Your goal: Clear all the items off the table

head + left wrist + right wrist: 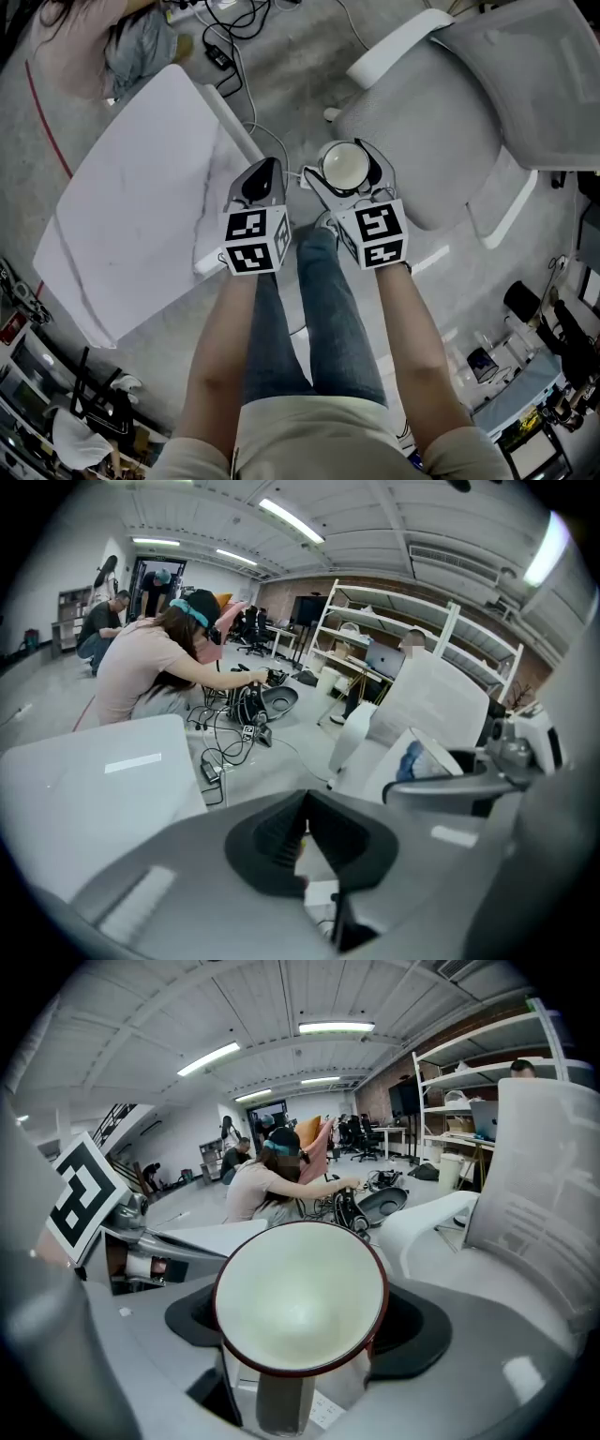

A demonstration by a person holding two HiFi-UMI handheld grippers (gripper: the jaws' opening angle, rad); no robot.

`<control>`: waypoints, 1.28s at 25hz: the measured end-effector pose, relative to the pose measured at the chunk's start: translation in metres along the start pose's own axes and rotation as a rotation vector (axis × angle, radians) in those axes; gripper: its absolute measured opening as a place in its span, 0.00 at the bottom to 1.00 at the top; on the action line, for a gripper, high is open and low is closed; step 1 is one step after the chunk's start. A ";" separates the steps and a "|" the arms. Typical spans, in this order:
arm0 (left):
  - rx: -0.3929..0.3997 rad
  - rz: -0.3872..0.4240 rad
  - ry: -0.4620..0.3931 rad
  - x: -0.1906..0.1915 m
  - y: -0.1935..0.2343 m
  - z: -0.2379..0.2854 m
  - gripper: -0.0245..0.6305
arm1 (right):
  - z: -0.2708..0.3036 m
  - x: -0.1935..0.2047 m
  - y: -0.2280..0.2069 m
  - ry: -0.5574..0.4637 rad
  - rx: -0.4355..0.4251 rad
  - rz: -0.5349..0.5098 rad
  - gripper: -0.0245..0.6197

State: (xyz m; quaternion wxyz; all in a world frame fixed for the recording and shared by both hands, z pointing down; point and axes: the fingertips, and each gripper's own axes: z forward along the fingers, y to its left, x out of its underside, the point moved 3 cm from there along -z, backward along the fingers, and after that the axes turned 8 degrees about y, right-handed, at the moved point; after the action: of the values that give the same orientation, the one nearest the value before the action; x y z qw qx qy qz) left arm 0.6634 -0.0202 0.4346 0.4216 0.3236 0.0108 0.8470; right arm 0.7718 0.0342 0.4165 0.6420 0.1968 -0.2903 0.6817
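A cream bowl (343, 161) with a dark red rim is held over the floor between the white table (131, 206) and a grey chair. My right gripper (349, 185) is shut on it. In the right gripper view the bowl (300, 1288) fills the space between the jaws, with its hollow turned toward the camera. My left gripper (265, 174) hangs just left of it by the table's corner. In the left gripper view its black pads (281, 841) are pressed together with nothing between them.
A grey office chair (469, 103) stands to the right of the grippers. Cables and a power adapter (223, 42) lie on the floor beyond the table. A person (155, 667) crouches by the cables. White shelves (394, 630) line the far wall.
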 end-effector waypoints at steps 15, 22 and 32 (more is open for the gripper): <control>0.070 0.103 0.041 -0.010 -0.114 0.070 0.05 | -0.031 0.043 -0.131 -0.022 0.093 0.101 0.68; 0.080 0.132 0.053 -0.017 -0.145 0.102 0.05 | -0.032 0.060 -0.177 -0.022 0.110 0.129 0.68; 0.124 0.177 0.090 -0.012 -0.193 0.148 0.05 | -0.034 0.090 -0.243 -0.009 0.163 0.165 0.68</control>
State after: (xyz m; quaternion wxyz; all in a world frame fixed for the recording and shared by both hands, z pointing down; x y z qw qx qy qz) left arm 0.8881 0.0575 0.4888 0.3235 0.3104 0.0534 0.8923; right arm 1.0068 0.1263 0.4837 0.5642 0.2268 -0.2523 0.7527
